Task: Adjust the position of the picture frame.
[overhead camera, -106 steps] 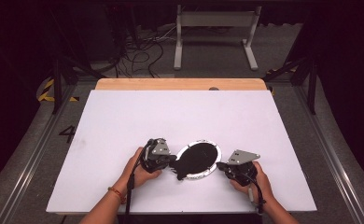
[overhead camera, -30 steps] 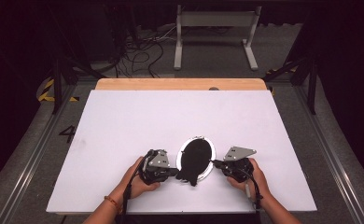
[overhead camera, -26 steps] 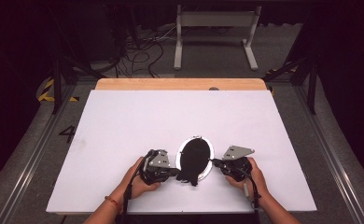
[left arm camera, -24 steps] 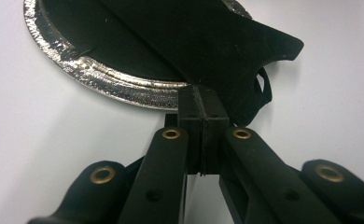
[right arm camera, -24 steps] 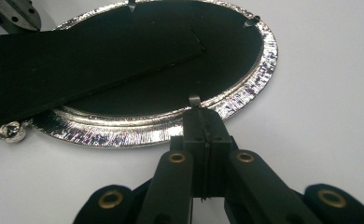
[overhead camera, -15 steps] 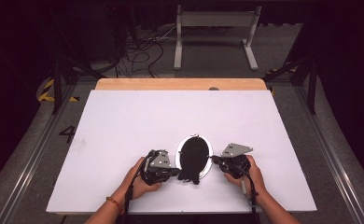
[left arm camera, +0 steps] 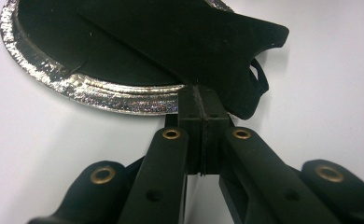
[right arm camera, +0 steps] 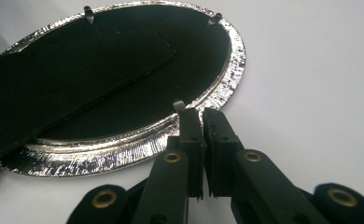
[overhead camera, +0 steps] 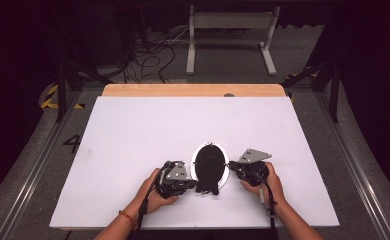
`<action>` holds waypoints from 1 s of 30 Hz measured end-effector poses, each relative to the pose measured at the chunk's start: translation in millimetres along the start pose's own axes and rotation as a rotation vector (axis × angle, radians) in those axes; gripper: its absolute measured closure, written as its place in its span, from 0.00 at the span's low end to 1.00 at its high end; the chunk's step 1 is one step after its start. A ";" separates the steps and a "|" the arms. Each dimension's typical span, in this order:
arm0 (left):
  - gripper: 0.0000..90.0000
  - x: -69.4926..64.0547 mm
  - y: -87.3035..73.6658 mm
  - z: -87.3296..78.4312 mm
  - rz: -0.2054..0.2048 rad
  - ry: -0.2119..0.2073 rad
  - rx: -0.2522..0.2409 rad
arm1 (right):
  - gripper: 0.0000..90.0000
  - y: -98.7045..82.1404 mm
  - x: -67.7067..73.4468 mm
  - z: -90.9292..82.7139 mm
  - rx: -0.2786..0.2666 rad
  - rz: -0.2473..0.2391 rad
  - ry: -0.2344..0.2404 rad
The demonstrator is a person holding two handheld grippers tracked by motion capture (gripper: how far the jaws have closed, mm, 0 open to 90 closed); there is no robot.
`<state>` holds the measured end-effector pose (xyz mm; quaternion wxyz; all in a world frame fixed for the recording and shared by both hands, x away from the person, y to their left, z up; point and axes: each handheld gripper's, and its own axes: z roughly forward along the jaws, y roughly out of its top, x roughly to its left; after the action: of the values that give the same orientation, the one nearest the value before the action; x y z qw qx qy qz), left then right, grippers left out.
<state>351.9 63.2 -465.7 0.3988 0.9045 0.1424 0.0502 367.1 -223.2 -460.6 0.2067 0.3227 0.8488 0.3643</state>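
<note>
White table [overhead camera: 133, 140]; oval silver-rimmed frame [overhead camera: 209, 165] lying flat, black back up.

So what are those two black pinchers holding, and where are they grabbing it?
The left gripper pinches the black stand flap on the oval silver picture frame. The right gripper sits at a small tab on the frame's rim; its grip can't be told.

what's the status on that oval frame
Left claw shut on the black stand flap. Right claw just cracked open at the silver oval frame rim. Nothing in the way.
</note>
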 end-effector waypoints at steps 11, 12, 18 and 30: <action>1.00 -1.1 3.5 3.3 0.012 -0.009 0.004 | 1.00 -6.7 6.0 -9.4 0.007 -0.019 0.050; 1.00 -1.1 3.6 3.2 0.013 -0.009 0.006 | 1.00 -6.8 5.7 -8.8 0.004 -0.014 0.045; 1.00 -1.2 5.2 3.1 0.031 -0.003 0.011 | 1.00 -6.1 4.6 -7.4 0.001 -0.013 0.033; 0.89 5.4 4.5 -39.0 0.042 0.100 -0.040 | 0.85 -10.6 -1.8 -33.0 -0.069 0.000 0.078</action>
<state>350.0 89.4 -436.1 0.4079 0.8956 0.1421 0.1067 344.8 -246.1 -447.0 0.1844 0.3007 0.8432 0.4056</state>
